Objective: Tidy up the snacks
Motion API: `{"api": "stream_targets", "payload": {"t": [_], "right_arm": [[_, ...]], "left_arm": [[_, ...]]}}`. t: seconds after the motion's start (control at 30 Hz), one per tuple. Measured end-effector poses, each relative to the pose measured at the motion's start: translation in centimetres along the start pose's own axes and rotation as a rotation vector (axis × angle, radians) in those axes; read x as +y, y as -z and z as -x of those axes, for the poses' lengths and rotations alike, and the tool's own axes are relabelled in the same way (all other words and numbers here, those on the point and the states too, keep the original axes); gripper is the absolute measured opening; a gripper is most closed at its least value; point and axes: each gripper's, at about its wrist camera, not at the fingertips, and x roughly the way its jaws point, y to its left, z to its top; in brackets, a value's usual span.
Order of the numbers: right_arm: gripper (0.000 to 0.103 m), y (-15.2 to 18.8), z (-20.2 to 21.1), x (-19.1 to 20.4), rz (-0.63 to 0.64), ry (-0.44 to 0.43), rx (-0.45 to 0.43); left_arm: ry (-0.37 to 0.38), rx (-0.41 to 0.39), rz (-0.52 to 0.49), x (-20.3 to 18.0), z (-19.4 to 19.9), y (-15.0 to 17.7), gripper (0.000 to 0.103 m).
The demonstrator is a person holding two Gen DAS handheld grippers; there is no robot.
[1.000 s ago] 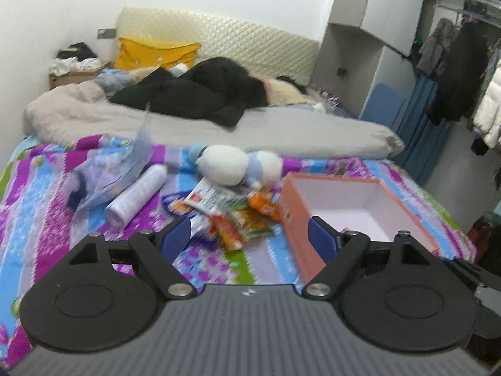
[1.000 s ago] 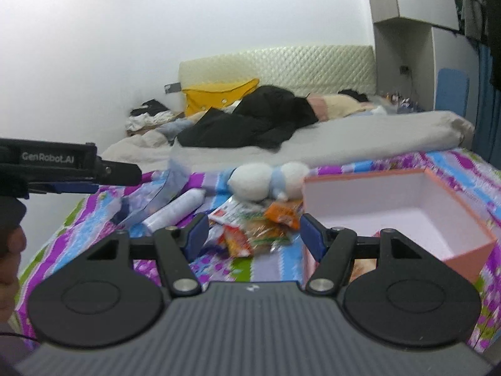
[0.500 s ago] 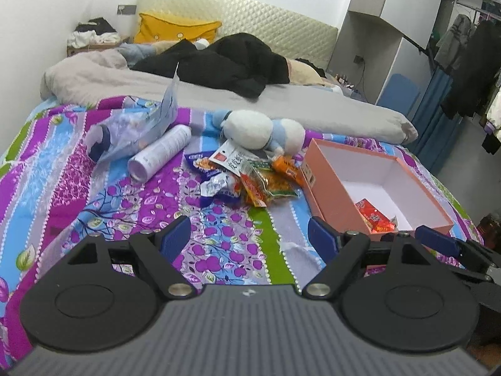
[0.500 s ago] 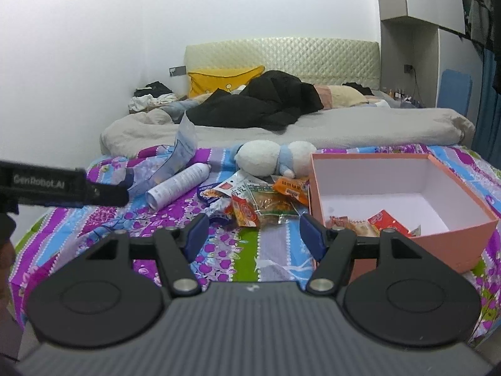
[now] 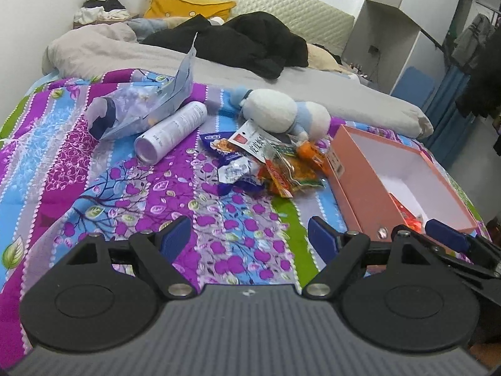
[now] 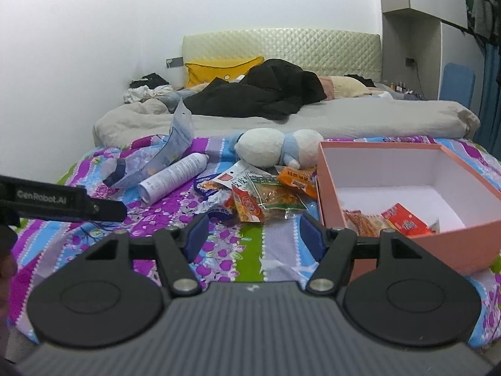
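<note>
A heap of snack packets (image 5: 269, 164) (image 6: 260, 195) lies on the patterned bedspread, left of an open salmon-pink box (image 5: 369, 169) (image 6: 416, 228). A few red and orange packets (image 6: 391, 222) lie inside the box. My left gripper (image 5: 249, 238) is open and empty, hovering above the bedspread in front of the heap. My right gripper (image 6: 253, 235) is open and empty, close in front of the heap and beside the box's near left corner. The right gripper's fingers (image 5: 444, 238) show at the box's near edge in the left wrist view.
A white spray can (image 5: 170, 136) (image 6: 172, 177), a clear plastic bag (image 5: 144, 109) and a white and blue plush toy (image 5: 281, 114) (image 6: 275, 148) lie behind the heap. A grey duvet with dark clothes (image 5: 238, 42) covers the far bed. The left gripper's body (image 6: 62, 202) sits at left.
Both grippers have risen and tilted down, so the bedspread, snack heap and box interior show more fully. Both stay open and empty. Nothing on the bed has moved.
</note>
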Motion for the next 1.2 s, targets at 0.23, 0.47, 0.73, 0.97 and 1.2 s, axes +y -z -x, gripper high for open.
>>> {"api": "stream_targets", "payload": {"t": [0.23,0.47,0.73,0.97,1.2], "right_arm": [[0.067,0.4,-4.6,0.4,0.016,0.005,0.024],[0.066,1.6,-8.1,1.5,0.056,-0.014,0.057],[0.065,3.1,-14.1,1.7,0.113,-0.013,0.134],[0.065,3.3,-18.4,0.8,0.190,0.082,0.133],[0.057,3.4,-21.5,1.5,0.388,0.170,0.132]], "left_arm": [[0.003,0.015,-0.002,1.7,-4.9,-0.7,0.085],[-0.027,0.025,0.047,3.8,-10.6,-0.3,0.085],[0.006,0.044,0.081,4.7,-16.8,-1.0,0.085],[0.044,0.081,0.064,5.4,-22.2,-3.0,0.085],[0.054,0.079,0.052,4.9,-25.5,-4.5,0.085]]}}
